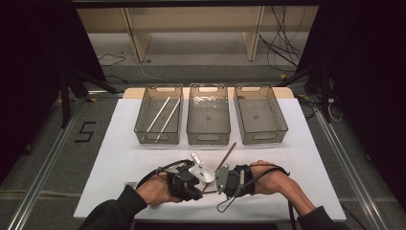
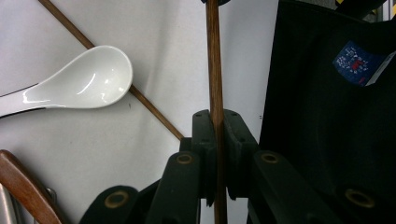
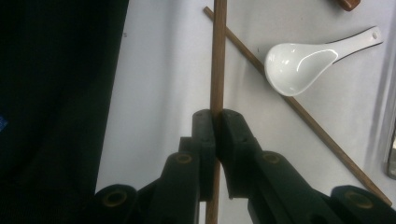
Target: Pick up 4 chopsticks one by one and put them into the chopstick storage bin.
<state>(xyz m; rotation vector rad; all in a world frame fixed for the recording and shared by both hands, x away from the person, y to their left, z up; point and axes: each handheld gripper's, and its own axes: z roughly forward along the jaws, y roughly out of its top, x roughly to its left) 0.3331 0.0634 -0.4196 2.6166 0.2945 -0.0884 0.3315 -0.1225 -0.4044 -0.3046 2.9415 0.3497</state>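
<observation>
My left gripper (image 2: 215, 114) is shut on a thin brown chopstick (image 2: 214, 56) that runs straight up out of its jaws. My right gripper (image 3: 215, 114) is likewise shut on a brown chopstick (image 3: 218, 56). Whether both hold the same stick, I cannot tell. In the high view the left gripper (image 1: 198, 184) and right gripper (image 1: 221, 184) face each other closely at the table's front middle. A white ceramic spoon (image 2: 88, 79) (image 3: 303, 60) (image 1: 196, 157) lies on the white table across a second brown chopstick (image 2: 154, 112) (image 3: 322, 135) (image 1: 227, 155).
Three clear baskets stand in a row at the back: the left one (image 1: 143, 122) holds two white chopsticks (image 1: 163, 115), then the middle (image 1: 208, 139) and right (image 1: 282, 124). A brown wooden handle (image 2: 18, 182) lies near the spoon. Black cloth with a blue label (image 2: 357, 63) is close by.
</observation>
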